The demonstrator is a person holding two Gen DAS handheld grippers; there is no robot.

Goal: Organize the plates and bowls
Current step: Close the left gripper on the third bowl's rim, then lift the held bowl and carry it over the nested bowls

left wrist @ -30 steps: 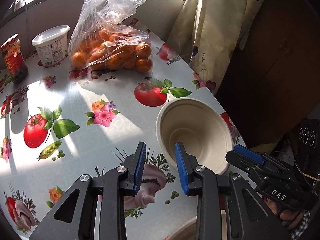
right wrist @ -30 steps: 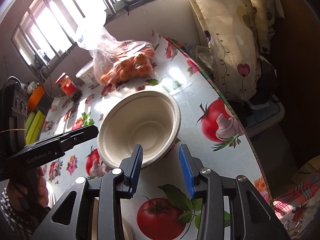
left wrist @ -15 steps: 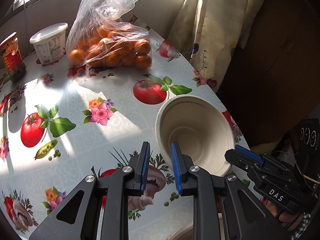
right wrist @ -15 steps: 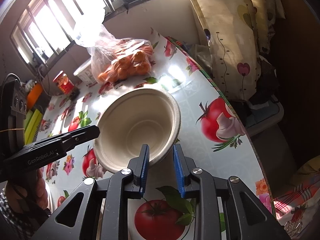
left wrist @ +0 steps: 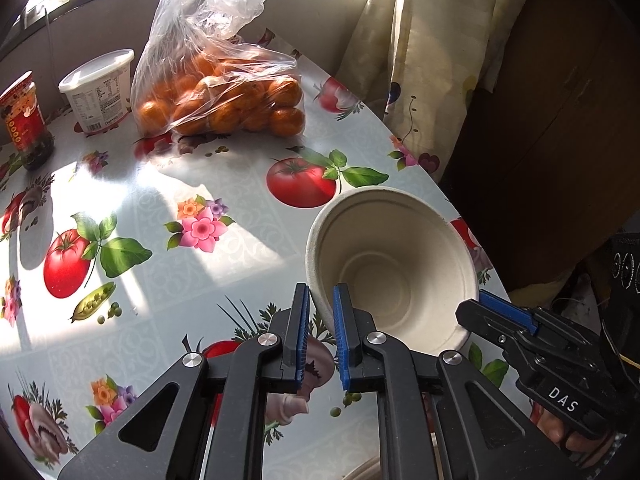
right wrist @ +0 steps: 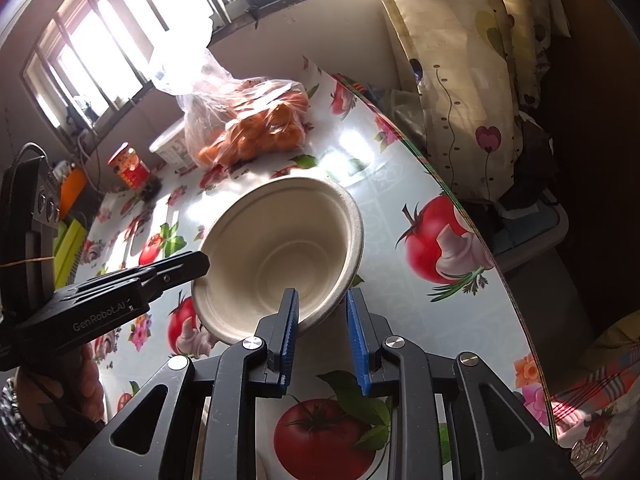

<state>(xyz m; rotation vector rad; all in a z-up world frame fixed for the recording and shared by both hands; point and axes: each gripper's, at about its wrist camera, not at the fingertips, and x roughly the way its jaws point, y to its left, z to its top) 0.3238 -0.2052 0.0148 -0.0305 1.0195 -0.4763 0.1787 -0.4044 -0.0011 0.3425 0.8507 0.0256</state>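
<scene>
A beige paper bowl (left wrist: 394,264) sits tilted near the right edge of the table; it also shows in the right wrist view (right wrist: 280,248). My left gripper (left wrist: 320,300) is shut on the bowl's near-left rim, blue pads either side of the wall. My right gripper (right wrist: 322,306) straddles the bowl's near rim with its jaws a little apart, one finger inside and one outside. It also shows in the left wrist view (left wrist: 508,316) at the bowl's right. The rim of another plate or bowl (left wrist: 366,470) peeks in at the bottom.
A plastic bag of oranges (left wrist: 220,96), a white tub (left wrist: 100,88) and a red jar (left wrist: 24,120) stand at the back of the flowered tablecloth (left wrist: 160,220). The table edge (right wrist: 472,224) curves close on the right, with a curtain (right wrist: 452,80) beyond.
Both grippers have closed in on the bowl's rim from opposite sides. The left jaws narrowed onto the wall; the bowl now tilts, lifted slightly.
</scene>
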